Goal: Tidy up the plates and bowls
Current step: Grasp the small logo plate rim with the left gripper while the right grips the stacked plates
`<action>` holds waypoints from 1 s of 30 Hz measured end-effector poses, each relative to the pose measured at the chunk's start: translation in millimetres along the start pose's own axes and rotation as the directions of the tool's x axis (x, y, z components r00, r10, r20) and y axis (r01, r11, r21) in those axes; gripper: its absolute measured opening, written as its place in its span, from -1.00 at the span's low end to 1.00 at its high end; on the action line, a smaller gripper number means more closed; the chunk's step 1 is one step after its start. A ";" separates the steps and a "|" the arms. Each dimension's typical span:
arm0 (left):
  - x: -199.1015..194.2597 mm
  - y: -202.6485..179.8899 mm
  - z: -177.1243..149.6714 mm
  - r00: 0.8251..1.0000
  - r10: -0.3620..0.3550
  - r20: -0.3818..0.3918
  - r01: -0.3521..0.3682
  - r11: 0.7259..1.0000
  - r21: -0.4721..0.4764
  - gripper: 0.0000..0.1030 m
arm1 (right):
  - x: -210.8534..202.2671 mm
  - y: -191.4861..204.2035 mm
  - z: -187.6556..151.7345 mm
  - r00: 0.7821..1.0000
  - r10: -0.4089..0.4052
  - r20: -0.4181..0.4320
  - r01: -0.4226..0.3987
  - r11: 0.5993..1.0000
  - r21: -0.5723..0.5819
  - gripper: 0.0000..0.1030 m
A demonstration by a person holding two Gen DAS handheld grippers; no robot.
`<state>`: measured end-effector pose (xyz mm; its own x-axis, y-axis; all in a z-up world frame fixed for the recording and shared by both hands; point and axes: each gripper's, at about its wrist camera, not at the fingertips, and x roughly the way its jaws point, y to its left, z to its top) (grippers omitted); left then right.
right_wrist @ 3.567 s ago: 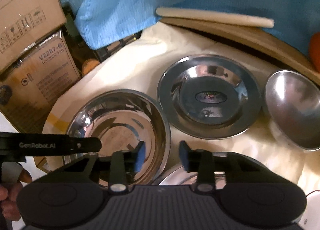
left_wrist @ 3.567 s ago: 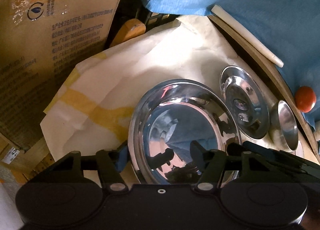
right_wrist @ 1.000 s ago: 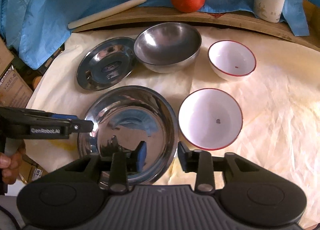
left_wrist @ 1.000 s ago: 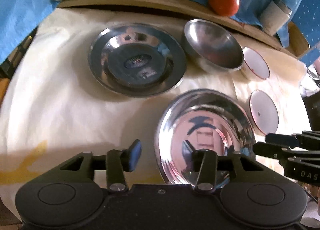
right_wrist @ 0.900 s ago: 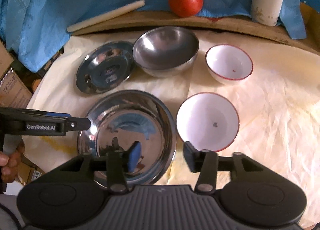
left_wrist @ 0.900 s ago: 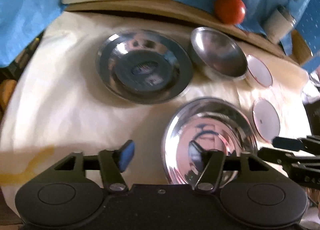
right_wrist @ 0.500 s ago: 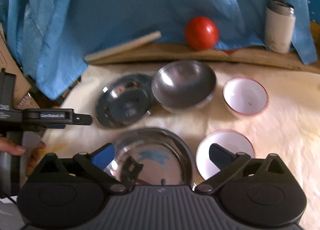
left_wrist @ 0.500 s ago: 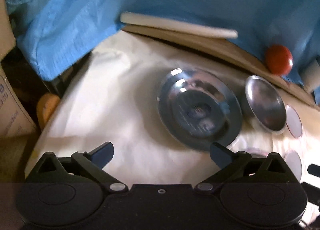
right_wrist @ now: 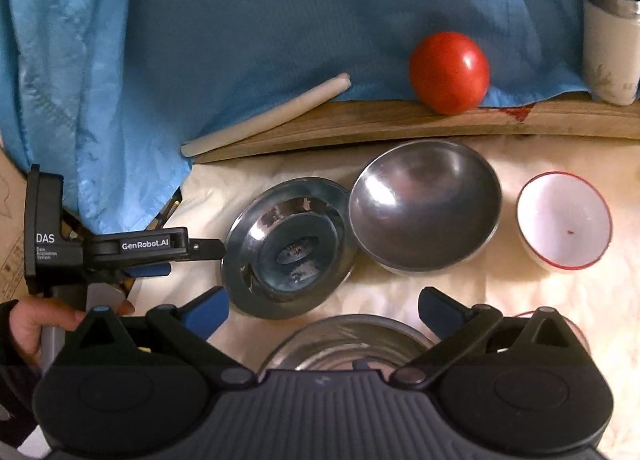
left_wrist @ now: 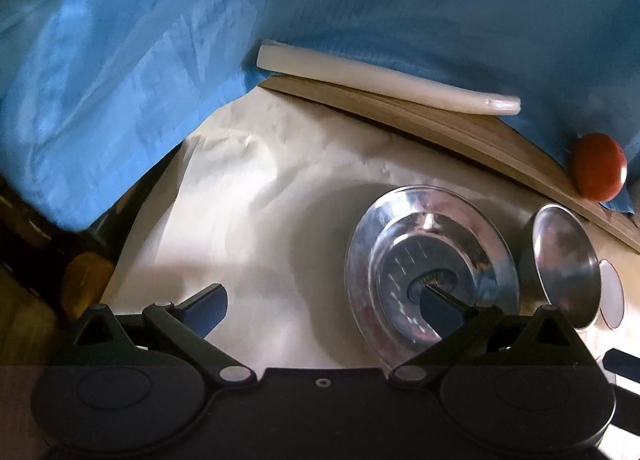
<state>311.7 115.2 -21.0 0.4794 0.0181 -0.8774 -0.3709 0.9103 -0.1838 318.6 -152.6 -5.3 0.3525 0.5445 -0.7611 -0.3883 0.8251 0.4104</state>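
Both grippers stand wide and hold nothing. The left gripper point(left_wrist: 324, 310) hovers over the cream-papered desk point(left_wrist: 248, 220), its right finger above the steel plate point(right_wrist: 288, 252). The right gripper point(right_wrist: 323, 306) hangs above a second steel dish point(right_wrist: 348, 344). Steel bowl point(right_wrist: 426, 206) touches the plate; white bowl point(right_wrist: 564, 220) sits beside it.

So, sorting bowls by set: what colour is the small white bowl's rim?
Red, a thin line around the white bowl, clearest in the right wrist view.
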 end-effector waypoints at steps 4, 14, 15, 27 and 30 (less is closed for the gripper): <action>11.0 1.1 7.9 1.000 -0.012 -0.011 0.012 1.000 0.004 0.98 | 15.6 0.3 1.5 1.000 -0.001 -0.022 0.002 0.999 0.036 0.99; 36.1 -9.2 22.1 0.999 -0.034 -0.039 0.035 0.998 0.042 0.98 | 54.8 12.5 3.2 0.999 -0.020 -0.048 0.020 1.000 0.008 0.99; 38.6 -10.5 23.2 0.998 -0.035 -0.043 0.037 0.998 0.047 0.98 | 58.1 12.4 3.0 0.999 -0.021 -0.049 0.021 1.000 0.007 0.99; 54.3 -14.8 30.9 0.996 -0.052 -0.076 0.058 0.995 0.076 0.98 | 76.3 7.3 2.4 0.998 -0.027 -0.053 0.030 0.999 0.044 0.93; 54.6 -15.2 29.8 0.995 -0.056 -0.080 0.062 0.995 0.084 0.98 | 77.7 5.4 2.9 0.998 -0.033 -0.056 0.036 0.998 0.054 0.85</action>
<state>367.2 114.7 -52.9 0.4340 -0.0659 -0.8985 -0.2721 0.9412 -0.2004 346.4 -105.4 -60.7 0.3167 0.5080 -0.8010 -0.3291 0.8509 0.4095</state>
